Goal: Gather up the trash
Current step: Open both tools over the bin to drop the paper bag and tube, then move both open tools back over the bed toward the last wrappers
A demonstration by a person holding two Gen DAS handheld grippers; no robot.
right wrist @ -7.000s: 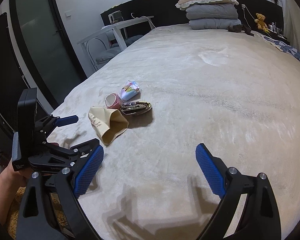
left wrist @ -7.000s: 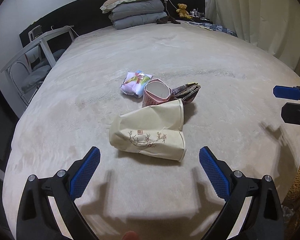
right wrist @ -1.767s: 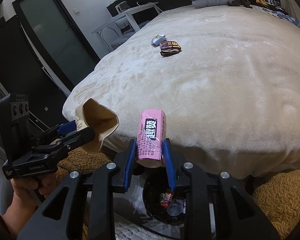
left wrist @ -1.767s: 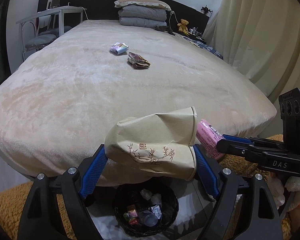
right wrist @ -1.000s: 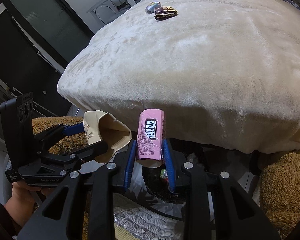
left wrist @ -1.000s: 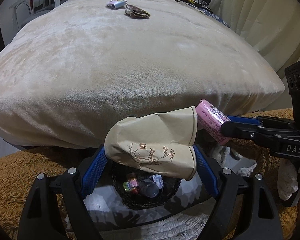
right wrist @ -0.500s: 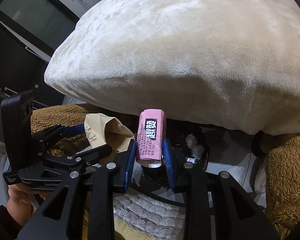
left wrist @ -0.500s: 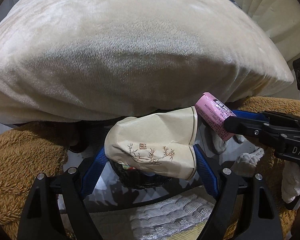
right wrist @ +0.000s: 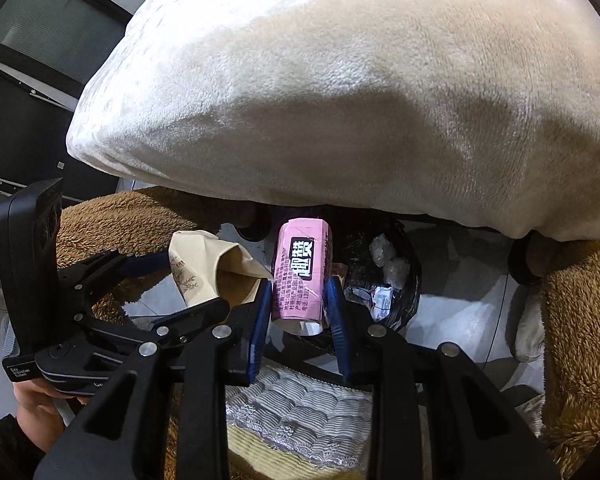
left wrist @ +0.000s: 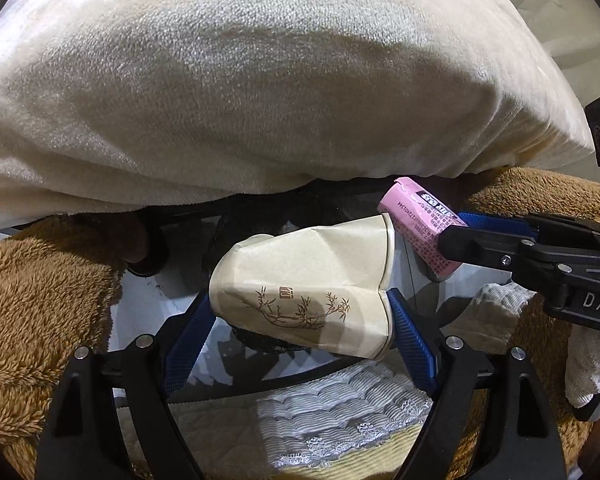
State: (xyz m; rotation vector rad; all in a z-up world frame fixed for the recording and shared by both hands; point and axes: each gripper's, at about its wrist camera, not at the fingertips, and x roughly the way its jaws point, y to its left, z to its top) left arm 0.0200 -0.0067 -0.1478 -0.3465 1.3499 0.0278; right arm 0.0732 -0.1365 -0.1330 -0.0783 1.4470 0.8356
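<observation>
My left gripper (left wrist: 300, 320) is shut on a crushed beige paper cup (left wrist: 300, 288) printed with a brown branch, its blue pads pressing both sides. To its right, my right gripper (right wrist: 298, 304) is shut on a pink carton (right wrist: 302, 276) with dark lettering; the same pink carton (left wrist: 420, 228) shows in the left wrist view. Both hang just above a black trash bin (right wrist: 384, 280) at the foot of the bed, holding crumpled wrappers. In the left wrist view the bin (left wrist: 260, 340) is almost hidden behind the cup.
The cream blanket of the bed (left wrist: 260, 80) bulges over the bin. Brown fluffy rugs (left wrist: 32, 300) lie on both sides of it. A quilted white and yellow mat (right wrist: 300, 420) lies nearest me. A person's hand (right wrist: 36, 408) holds the left gripper.
Both grippers have sunk toward the floor and tilted more steeply down, each keeping its grip. The bed top has slid out of view and the bin sits closer beneath the cup and carton.
</observation>
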